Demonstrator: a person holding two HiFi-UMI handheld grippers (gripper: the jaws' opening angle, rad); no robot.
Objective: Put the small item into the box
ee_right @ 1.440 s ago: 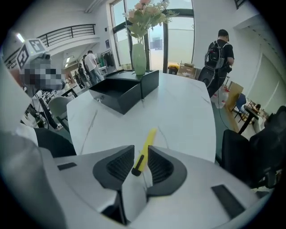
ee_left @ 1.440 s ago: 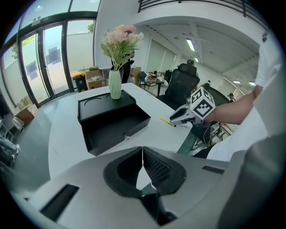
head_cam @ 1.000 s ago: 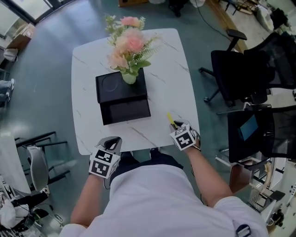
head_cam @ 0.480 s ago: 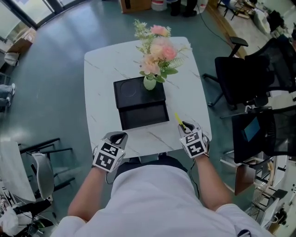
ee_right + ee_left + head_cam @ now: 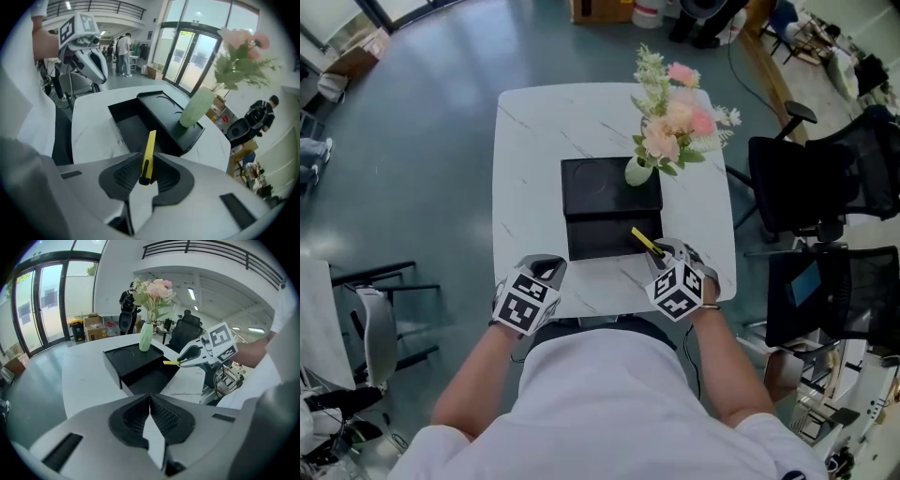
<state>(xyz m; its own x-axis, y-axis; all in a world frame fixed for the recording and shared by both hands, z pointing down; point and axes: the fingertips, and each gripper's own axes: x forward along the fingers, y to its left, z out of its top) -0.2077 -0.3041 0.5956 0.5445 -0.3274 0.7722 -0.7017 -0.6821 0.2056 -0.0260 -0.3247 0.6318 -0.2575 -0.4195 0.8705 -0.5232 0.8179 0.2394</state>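
A black box lies open on the white marble table, its lid behind the open tray. My right gripper is shut on a thin yellow item, whose tip reaches over the tray's right front corner. In the right gripper view the yellow item sticks out from between the jaws toward the box. My left gripper hovers at the table's near edge, left of the box, with its jaws closed and empty. In the left gripper view the yellow item hangs over the box.
A pale green vase of pink flowers stands on the lid's right corner. Black office chairs crowd the right side of the table. A metal chair frame sits on the floor at the left.
The head view has swung, shifting table and box rightward in frame. My right gripper has carried the yellow item left, from beside the box to over its right front corner. The left gripper stays put.
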